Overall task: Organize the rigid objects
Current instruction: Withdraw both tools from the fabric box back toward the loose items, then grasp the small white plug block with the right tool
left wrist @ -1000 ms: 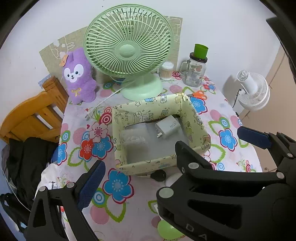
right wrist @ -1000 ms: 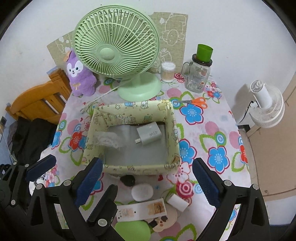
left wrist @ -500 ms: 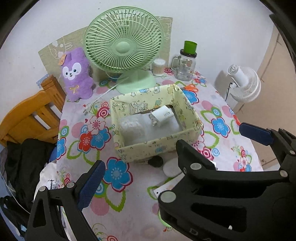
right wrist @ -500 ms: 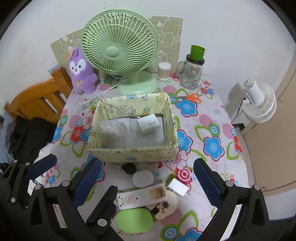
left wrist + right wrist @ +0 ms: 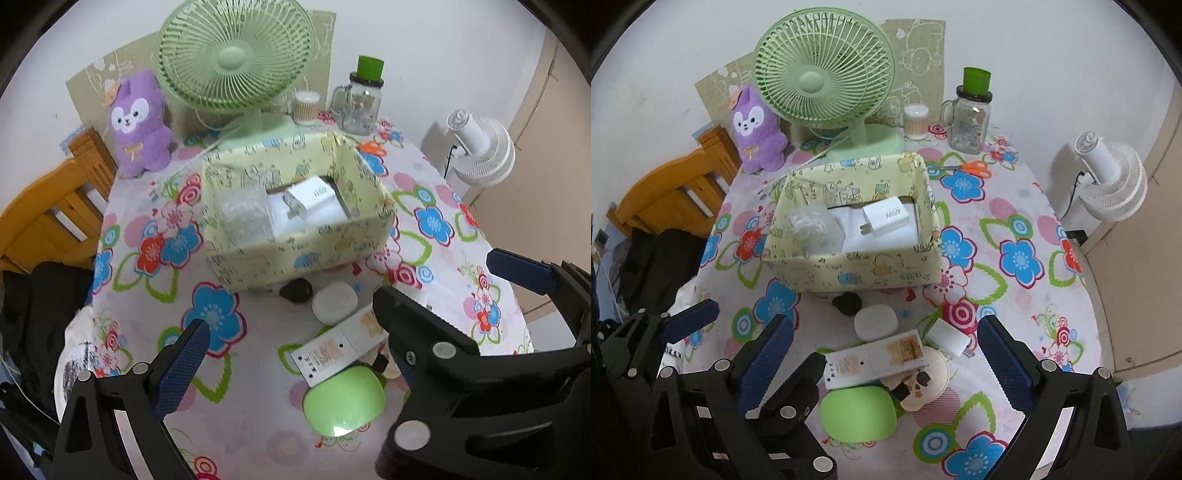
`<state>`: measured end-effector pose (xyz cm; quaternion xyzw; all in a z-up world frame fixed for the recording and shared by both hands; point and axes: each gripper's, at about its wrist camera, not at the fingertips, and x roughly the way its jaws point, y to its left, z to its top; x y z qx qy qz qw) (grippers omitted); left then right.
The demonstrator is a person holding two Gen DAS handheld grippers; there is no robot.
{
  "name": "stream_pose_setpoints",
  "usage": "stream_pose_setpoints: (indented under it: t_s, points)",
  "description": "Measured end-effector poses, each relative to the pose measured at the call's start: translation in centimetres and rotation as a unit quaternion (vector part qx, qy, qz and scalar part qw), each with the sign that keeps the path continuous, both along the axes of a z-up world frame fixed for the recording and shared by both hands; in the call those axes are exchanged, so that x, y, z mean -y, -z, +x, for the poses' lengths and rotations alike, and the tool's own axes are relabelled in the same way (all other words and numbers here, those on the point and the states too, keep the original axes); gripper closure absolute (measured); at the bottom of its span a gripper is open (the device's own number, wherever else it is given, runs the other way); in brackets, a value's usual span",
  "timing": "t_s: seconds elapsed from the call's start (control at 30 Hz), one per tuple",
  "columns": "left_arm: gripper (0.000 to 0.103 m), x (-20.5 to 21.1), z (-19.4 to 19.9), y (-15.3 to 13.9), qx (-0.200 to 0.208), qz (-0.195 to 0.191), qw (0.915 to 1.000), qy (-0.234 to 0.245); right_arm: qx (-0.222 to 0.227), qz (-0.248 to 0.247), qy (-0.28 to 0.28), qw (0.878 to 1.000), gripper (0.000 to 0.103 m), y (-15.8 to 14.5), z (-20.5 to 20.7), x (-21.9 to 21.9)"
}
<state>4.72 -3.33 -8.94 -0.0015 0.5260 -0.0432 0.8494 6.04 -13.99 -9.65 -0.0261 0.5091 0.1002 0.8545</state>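
A yellow patterned box (image 5: 849, 275) (image 5: 295, 258) stands mid-table. Inside it lie a white charger (image 5: 886, 218) (image 5: 314, 195) and a clear plastic bundle (image 5: 812, 229) (image 5: 243, 216). In front of the box are a small black object (image 5: 846, 303), a white oval case (image 5: 876, 323) (image 5: 334, 302), a long white pack (image 5: 875, 356) (image 5: 340, 347), a green case (image 5: 858, 413) (image 5: 345, 404), a white cube plug (image 5: 949, 339) and a round cream item (image 5: 923, 384). My right gripper (image 5: 884, 328) hangs open above these. My left gripper (image 5: 291, 332) is open beside it, partly overlapped by the right one.
At the back stand a green fan (image 5: 823, 81), a purple plush (image 5: 757, 133), a cotton swab tub (image 5: 916, 122) and a glass jar with a green lid (image 5: 969, 118). Orange scissors (image 5: 973, 168) lie back right. A wooden chair (image 5: 672, 192) and dark clothing are left; a white fan (image 5: 1112, 177) is right.
Both grippers have drawn back from the box toward the near table edge, so the loose items in front of it now show. Both stay open with nothing held.
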Motion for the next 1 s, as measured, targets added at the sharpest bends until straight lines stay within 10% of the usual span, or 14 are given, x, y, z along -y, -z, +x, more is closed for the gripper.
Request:
stream_pose_setpoints:
  t_s: [1.0]
  points:
    - [0.001, 0.1, 3.0, 8.3, -0.079, -0.009, 0.9963, -0.031, -0.061, -0.004, 0.033, 0.998, 0.007, 7.9, 2.6, 5.1]
